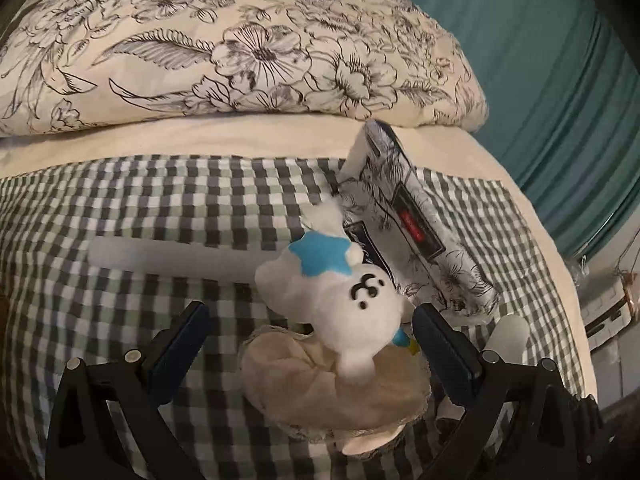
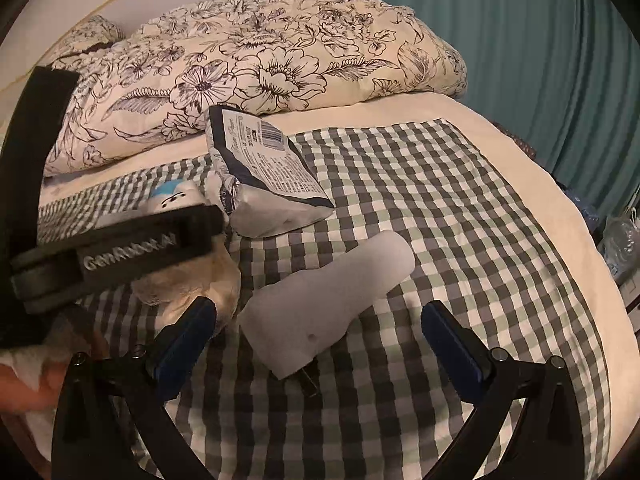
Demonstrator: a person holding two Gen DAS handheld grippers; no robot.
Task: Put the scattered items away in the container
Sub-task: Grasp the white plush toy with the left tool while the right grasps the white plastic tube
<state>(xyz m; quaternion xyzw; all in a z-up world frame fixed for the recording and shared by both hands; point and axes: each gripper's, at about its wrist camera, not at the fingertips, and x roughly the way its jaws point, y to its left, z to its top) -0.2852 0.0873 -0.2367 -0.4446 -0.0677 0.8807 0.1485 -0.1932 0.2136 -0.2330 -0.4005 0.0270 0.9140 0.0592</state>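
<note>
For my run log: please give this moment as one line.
left hand-held gripper: open around white plush | right hand-held gripper: open over white bottle | container: unseen

A floral duvet in cream with black line-drawn flowers lay bunched across the far side of the bed, on a plain cream sheet. A grey, green and white checked blanket covered the near part of the bed, and a teal curtain hung behind
</note>
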